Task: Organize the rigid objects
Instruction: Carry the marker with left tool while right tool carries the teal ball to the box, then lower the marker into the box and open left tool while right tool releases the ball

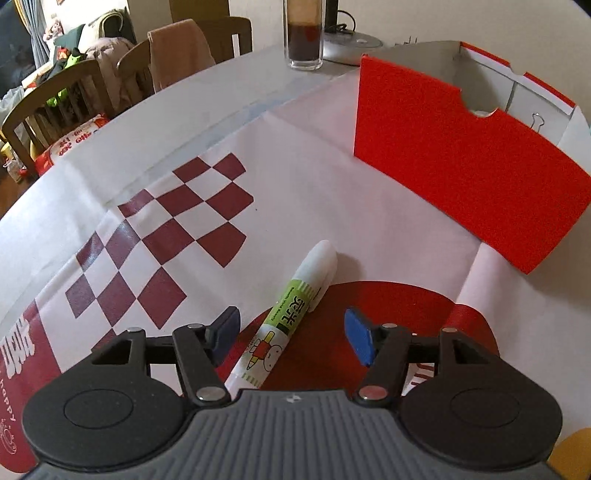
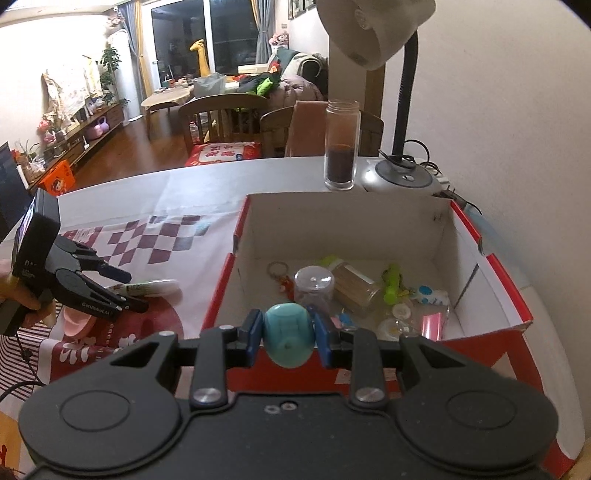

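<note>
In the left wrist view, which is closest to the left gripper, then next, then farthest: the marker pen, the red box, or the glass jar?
1. Marker pen: lying between the open left gripper's fingers.
2. Red box: farther back, on the right.
3. Glass jar: farthest, at the table's far edge.

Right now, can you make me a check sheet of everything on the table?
Surface: table cover, white with a dark red checker print.
Job's things: marker lying on the cover; teal egg toy; red box with small items inside.
Clutter: glass jar, lamp.
Grippers: left gripper open around the marker; right gripper shut on the egg toy.
Cables: lamp cord.
Surroundings: wooden chairs.
</note>
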### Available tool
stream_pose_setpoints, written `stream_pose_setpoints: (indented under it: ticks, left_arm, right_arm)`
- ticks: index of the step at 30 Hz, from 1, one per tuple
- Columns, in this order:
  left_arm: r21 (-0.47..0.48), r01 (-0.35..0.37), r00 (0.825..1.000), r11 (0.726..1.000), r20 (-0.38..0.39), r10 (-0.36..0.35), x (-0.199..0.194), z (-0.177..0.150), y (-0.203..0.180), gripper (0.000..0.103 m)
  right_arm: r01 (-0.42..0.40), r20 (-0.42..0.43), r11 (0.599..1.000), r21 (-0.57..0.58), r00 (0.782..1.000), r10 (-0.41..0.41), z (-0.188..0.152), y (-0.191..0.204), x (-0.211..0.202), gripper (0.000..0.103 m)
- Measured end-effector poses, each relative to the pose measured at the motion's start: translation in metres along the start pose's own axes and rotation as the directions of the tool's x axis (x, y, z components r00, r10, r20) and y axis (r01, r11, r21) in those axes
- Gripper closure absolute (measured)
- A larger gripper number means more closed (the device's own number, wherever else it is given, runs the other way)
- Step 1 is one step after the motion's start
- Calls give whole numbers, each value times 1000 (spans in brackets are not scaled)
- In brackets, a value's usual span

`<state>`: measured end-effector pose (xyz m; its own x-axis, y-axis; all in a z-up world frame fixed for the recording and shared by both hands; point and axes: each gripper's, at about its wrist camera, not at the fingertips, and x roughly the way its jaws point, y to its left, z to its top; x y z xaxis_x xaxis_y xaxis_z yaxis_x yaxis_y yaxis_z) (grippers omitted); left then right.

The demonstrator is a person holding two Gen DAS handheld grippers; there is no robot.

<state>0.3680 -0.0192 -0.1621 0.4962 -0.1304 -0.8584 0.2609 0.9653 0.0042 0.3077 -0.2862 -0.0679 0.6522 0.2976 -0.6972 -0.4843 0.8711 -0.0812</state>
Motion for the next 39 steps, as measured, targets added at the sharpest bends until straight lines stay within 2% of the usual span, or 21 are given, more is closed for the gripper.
stream_pose_setpoints:
  ticks: [2, 4, 7, 11, 18, 25, 31, 39]
  left_arm:
    - [13, -12, 1000, 1000, -3, 12, 2, -1, -1, 53]
    - [15, -28, 1000, 1000, 3, 28, 1, -2, -1, 68]
    - [-9, -38, 999, 999, 15, 39, -2, -4, 3, 76]
    - [9, -63, 998, 998, 31, 63, -5, -9, -4, 86]
    - [-104, -71, 994, 992, 81, 79, -19, -6, -4, 86]
    - [-221, -21, 983, 975, 175, 61, -55, 10, -11, 86]
    - [-228, 33, 970, 973, 240, 23, -80, 37, -41, 86]
    - [-191, 106, 957, 976, 287, -48, -84, 85, -86, 86]
  right_arm:
    - [1, 0, 1000, 4, 1000, -1, 1, -1, 1, 74]
    - [1, 1, 1000, 7, 1000, -1, 1, -1, 2, 74]
    - [-3, 3, 1000, 8, 1000, 3, 3, -1, 4, 74]
    - [-3, 5, 1000, -7, 1000, 4, 7, 0, 7, 74]
    - [4, 7, 1000, -9, 1000, -4, 11, -10, 11, 74]
    - [22, 21, 999, -24, 1000, -21, 19, -28, 13, 74]
    - [45, 26, 998, -36, 999, -44, 26, -50, 16, 74]
    - [67, 5, 998, -18, 998, -67, 25, -88, 30, 74]
